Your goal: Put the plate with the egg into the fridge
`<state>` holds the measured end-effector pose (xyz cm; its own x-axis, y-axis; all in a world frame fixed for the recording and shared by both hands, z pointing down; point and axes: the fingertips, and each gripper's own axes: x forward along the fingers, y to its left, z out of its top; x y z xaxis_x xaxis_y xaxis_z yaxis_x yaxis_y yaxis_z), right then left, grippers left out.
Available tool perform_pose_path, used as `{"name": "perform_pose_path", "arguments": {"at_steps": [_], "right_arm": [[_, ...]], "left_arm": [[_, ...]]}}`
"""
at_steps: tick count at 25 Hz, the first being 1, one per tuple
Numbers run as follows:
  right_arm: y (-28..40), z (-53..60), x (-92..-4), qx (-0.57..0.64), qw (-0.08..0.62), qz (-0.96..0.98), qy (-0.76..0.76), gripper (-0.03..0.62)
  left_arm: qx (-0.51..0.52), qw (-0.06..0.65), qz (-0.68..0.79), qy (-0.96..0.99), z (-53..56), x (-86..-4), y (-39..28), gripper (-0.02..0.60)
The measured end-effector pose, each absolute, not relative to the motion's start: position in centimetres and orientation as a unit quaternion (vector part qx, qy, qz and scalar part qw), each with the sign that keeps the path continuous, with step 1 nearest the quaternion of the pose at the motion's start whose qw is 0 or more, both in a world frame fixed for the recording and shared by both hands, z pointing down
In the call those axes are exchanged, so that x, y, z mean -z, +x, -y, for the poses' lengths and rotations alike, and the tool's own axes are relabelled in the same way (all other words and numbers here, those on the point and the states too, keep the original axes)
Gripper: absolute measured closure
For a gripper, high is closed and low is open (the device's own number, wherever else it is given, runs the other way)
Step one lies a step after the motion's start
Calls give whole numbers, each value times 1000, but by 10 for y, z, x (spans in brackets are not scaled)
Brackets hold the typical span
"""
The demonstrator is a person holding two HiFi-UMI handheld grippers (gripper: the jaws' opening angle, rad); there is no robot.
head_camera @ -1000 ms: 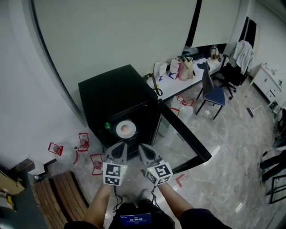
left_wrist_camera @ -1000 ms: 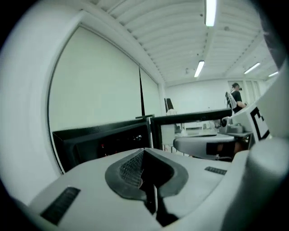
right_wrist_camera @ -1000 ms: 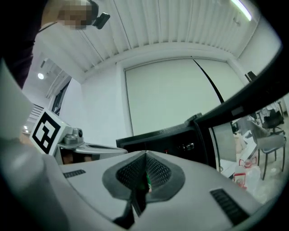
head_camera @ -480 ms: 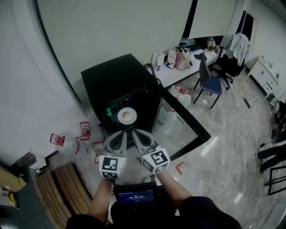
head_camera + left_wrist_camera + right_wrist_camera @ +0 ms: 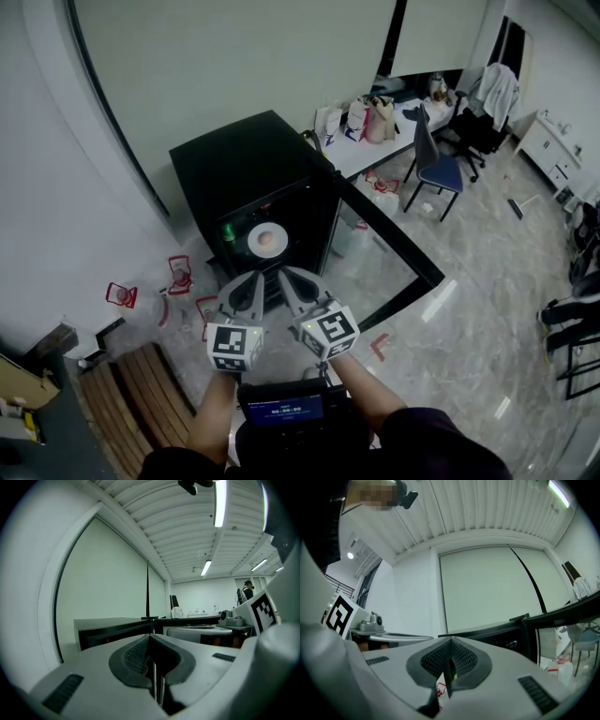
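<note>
A white plate point(image 5: 265, 240) with a brown egg point(image 5: 267, 240) on it sits on a shelf inside the black fridge point(image 5: 246, 172). The fridge's glass door point(image 5: 387, 251) stands wide open to the right. Both grippers hang side by side in front of the opening, well clear of the plate. My left gripper point(image 5: 248, 280) is shut with nothing in it, and my right gripper point(image 5: 288, 277) is shut and empty too. In the left gripper view the left gripper point(image 5: 152, 641) points level over the fridge top point(image 5: 110, 626). The right gripper point(image 5: 449, 654) shows the same past its tip.
Red-handled water jugs point(image 5: 175, 277) stand on the floor left of the fridge, more point(image 5: 380, 186) under a white table point(image 5: 375, 141) loaded with bags. A blue chair point(image 5: 439, 172) stands further right. A wooden bench point(image 5: 131, 403) lies at bottom left.
Both grippers have drawn back from the fridge opening and risen a little, staying shut. The plate with the egg stays on its shelf.
</note>
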<state>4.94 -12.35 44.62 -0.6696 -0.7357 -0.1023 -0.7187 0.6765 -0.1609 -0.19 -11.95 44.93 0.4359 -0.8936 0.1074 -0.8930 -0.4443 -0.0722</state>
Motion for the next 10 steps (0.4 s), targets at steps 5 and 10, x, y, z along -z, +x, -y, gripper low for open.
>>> {"name": "perform_pose_path", "arguments": {"at_steps": [5, 10], "right_arm": [[47, 119, -446, 49, 78, -914, -395, 586], [46, 114, -447, 54, 79, -914, -395, 586]], "left_arm": [[63, -11, -521, -851, 115, -453, -1, 572], [66, -16, -517, -853, 110, -456, -3, 572]]}}
